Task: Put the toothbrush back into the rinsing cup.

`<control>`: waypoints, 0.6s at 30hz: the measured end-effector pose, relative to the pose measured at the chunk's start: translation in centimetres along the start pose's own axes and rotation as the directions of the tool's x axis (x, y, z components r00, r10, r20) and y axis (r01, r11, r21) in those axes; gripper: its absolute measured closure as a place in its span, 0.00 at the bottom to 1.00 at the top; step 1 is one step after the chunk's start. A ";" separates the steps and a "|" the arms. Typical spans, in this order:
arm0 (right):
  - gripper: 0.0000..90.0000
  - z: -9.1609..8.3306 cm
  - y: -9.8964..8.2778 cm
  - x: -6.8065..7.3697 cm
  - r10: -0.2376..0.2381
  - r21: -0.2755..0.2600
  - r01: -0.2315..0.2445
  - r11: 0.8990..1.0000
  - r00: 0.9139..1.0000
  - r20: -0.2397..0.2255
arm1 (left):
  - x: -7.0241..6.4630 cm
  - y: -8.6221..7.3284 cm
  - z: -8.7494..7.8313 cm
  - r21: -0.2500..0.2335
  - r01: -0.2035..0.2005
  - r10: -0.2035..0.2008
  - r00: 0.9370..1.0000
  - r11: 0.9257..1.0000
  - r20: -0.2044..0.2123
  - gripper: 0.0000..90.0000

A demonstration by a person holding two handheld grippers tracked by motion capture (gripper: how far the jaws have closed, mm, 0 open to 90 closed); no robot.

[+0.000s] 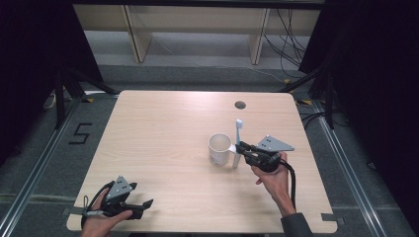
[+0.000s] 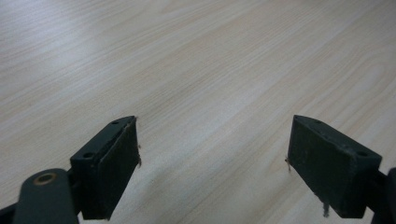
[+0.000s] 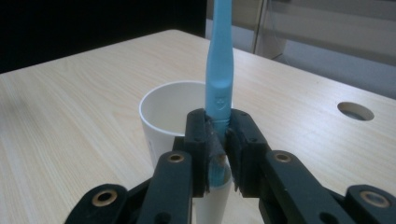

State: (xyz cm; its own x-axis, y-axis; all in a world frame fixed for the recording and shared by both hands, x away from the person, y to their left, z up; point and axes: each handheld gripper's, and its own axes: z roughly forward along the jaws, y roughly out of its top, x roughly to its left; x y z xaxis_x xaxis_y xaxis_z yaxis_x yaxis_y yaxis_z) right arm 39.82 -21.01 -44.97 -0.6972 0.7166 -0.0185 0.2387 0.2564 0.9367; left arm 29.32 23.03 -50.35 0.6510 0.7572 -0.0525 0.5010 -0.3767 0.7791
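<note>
A white cup (image 1: 219, 148) stands on the wooden table (image 1: 163, 128), right of centre. My right gripper (image 1: 240, 149) is shut on a blue-and-white toothbrush (image 1: 238, 140), which stands upright just right of the cup, brush head up. In the right gripper view the jaws pinch the blue handle (image 3: 218, 88) low down, with the cup (image 3: 173, 116) close behind it; the white lower end hangs below the pads. My left gripper (image 1: 141, 207) rests at the front left edge of the table, open. Its pads (image 2: 116, 163) stand wide apart over bare wood.
A round cable hole (image 1: 240, 104) sits near the table's far edge, also seen as the hole (image 3: 355, 110) in the right gripper view. Beyond the table are wooden shelf legs and cables on the floor. A "5" is marked on the floor at the left.
</note>
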 end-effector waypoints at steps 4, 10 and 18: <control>0.87 -0.1 -0.1 0.2 0.013 0.030 -0.013 0.999 1.000 -0.005 | 0.0 0.0 0.0 -0.003 0.002 -0.002 1.000 1.000 -0.005 0.18; 0.84 -0.2 -0.3 0.3 0.056 0.046 -0.056 0.997 0.998 0.001 | 0.0 0.0 0.0 0.001 -0.004 0.004 1.000 1.000 0.002 0.18; 0.65 -1.1 0.1 0.0 0.054 0.031 -0.054 0.998 0.999 0.008 | 0.0 0.0 0.0 0.003 0.002 -0.002 1.000 1.000 -0.005 0.18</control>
State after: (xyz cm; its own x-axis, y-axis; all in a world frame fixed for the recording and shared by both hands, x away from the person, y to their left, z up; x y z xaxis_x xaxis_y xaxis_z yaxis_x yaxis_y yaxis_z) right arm 39.13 -21.72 -44.53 -0.6777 0.7348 0.0290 0.2970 0.2374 0.9249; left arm 29.32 23.05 -50.31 0.6471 0.7607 -0.0512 0.5041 -0.3766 0.7772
